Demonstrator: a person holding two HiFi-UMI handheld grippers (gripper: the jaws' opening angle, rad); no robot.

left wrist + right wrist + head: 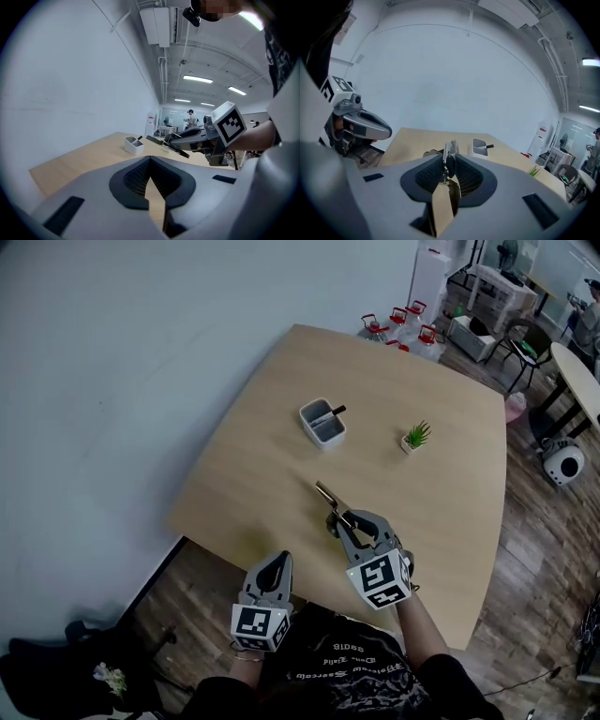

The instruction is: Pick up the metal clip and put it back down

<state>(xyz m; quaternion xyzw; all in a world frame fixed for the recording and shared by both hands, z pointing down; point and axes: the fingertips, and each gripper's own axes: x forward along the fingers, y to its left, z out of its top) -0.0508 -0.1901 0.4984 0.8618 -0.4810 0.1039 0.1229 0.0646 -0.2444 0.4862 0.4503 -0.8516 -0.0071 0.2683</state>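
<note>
The metal clip [328, 494] is pinched in my right claw [343, 522], held over the bench [262, 484] by its near edge. My left claw [278, 560] is pressed together on nothing, just off that edge.

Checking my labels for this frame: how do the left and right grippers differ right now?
The left gripper has its jaws closed together with nothing between them. The right gripper is clamped on the metal clip. The left gripper sits at the near edge of the table, while the right gripper reaches further in over the tabletop. Both point away from the person and carry a marker cube.
</note>
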